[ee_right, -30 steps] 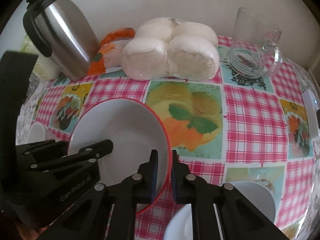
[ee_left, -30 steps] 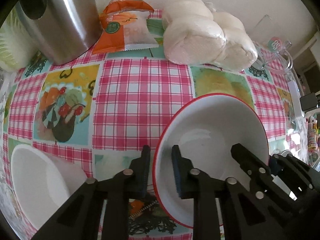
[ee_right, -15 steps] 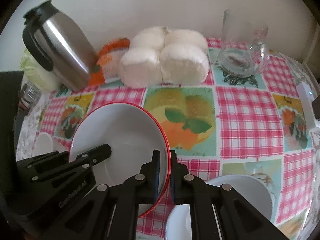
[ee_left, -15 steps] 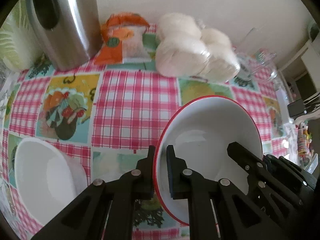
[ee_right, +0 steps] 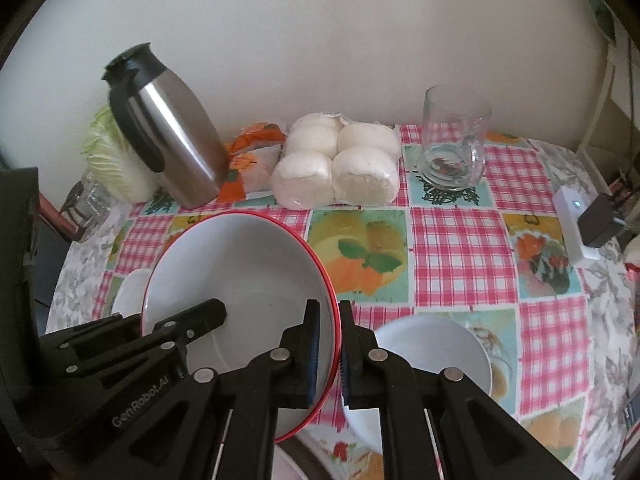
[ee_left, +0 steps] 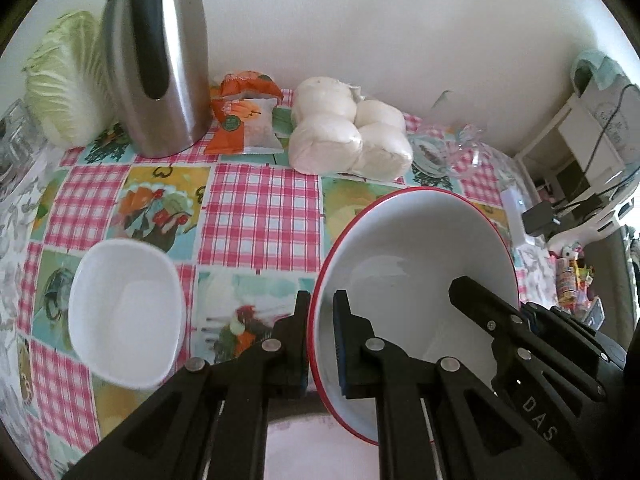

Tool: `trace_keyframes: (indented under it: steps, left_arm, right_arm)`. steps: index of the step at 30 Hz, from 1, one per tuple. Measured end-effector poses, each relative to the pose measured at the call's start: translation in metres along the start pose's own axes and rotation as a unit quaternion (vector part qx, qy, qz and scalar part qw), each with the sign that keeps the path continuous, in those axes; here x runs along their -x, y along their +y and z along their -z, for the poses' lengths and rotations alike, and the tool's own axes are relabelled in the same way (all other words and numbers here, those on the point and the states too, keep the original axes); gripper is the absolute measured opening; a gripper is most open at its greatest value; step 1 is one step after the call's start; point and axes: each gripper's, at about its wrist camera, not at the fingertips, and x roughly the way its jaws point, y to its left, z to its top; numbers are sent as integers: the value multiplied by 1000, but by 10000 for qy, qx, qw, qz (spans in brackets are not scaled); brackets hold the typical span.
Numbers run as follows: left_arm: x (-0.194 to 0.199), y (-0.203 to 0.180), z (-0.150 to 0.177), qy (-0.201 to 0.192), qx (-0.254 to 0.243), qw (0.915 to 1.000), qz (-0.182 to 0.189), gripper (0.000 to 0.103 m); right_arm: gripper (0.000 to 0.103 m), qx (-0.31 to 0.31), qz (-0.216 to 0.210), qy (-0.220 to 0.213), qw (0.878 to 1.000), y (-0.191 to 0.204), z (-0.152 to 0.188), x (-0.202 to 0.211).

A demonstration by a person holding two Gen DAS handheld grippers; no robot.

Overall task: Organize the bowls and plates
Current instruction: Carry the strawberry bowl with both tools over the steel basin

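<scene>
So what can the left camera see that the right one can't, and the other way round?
Only the left view shows the square white bowl whole, and the cluttered white shelves. Only the right view shows the round white bowl beside the big one, and the clear glass mug sharply. Both show the large red-rimmed white bowl, gripped on opposite rims by the left tongs and right tongs, plus the steel thermos jug, the bagged white buns, the orange snack packet and the pale green cabbage.
</scene>
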Motion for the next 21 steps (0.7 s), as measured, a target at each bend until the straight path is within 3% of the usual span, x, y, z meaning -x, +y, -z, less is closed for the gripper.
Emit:
trace_keyframes:
  steps: [13, 21]
  left_arm:
    - [33, 6, 49, -169, 84, 9998, 25, 11]
    - [38, 18, 81, -153, 336, 9991, 230, 11]
  right_arm:
    - [9, 5, -74, -50, 10000, 18, 42, 36]
    - [9, -34, -112, -92, 9999, 25, 66, 47]
